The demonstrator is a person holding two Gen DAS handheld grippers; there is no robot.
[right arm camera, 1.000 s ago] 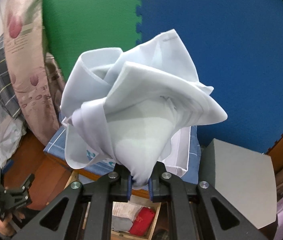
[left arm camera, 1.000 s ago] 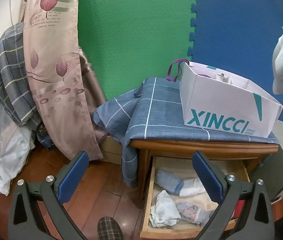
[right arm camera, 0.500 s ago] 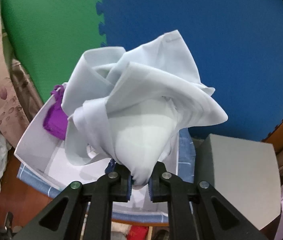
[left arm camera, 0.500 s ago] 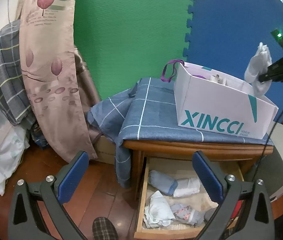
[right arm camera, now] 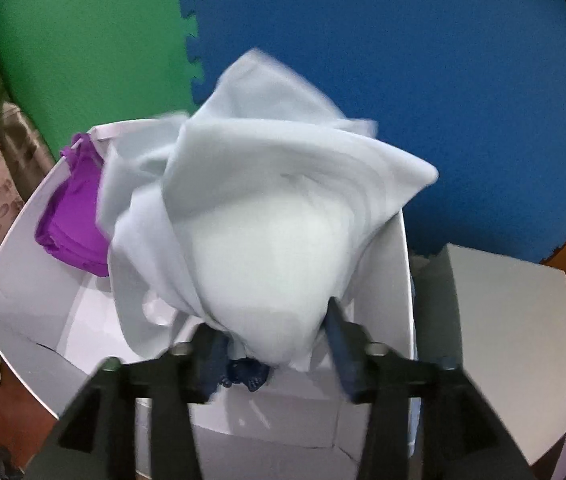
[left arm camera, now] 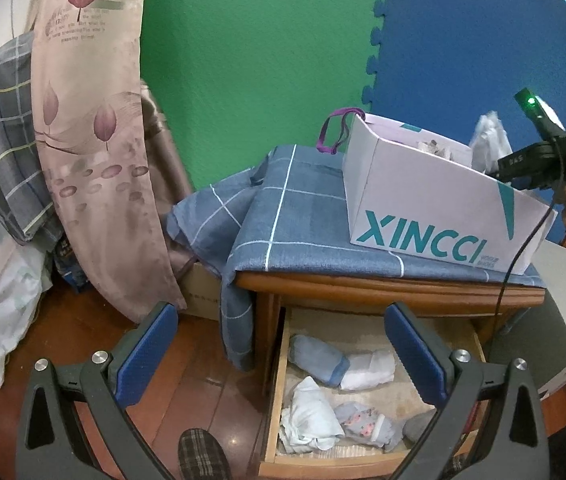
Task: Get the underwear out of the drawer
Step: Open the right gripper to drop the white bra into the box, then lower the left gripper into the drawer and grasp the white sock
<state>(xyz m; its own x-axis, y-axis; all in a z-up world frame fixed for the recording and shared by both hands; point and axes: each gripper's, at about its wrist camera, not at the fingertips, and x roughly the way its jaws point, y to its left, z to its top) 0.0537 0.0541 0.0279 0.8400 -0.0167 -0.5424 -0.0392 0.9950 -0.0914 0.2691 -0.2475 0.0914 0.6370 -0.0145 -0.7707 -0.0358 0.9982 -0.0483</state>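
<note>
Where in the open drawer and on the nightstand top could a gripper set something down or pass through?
In the drawer, bare liner shows along the back, behind the blue roll and white roll. The front is crowded with crumpled garments. On the checked cloth, the patch left of the paper bag is bare.

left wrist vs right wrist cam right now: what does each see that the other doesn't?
Left wrist only: the open wooden drawer with rolled and crumpled underwear, the checked blue cloth under the bag, and the open left gripper.

Right wrist only: the bag's inside with a purple garment, and the right gripper, jaws just opened, pale blue-white underwear loose between them.

Both: the white XINCCI paper bag and the green and blue foam wall.
</note>
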